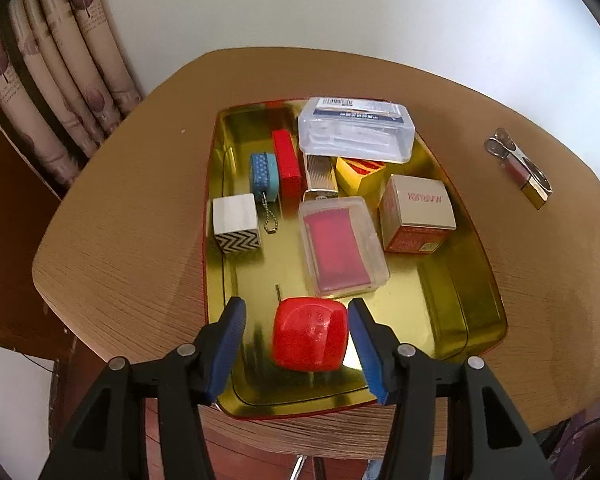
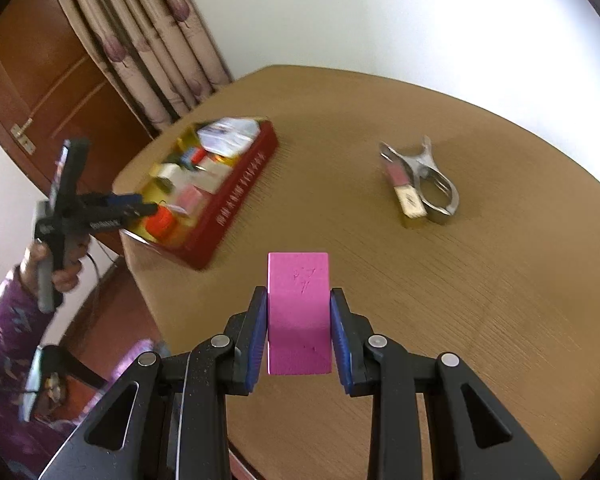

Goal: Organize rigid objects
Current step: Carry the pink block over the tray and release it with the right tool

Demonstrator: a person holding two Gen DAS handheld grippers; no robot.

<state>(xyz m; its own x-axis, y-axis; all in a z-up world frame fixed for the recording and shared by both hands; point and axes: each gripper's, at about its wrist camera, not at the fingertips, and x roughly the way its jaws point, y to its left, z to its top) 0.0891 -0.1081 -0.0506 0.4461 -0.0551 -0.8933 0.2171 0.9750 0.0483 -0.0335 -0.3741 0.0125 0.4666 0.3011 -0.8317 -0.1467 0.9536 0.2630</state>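
Jaws of the left gripper (image 1: 297,336) are standing wide around the red cube (image 1: 309,334) at the tray's (image 1: 480,304) near end, touching neither side. Right gripper (image 2: 299,330) is clamping the pink block (image 2: 299,312) above the bench (image 2: 480,280); carrying it level toward the tray's open corner looks wise.

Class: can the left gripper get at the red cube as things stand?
Probably yes. The left gripper is open, its fingers either side of the red cube in the tray, nothing between them.
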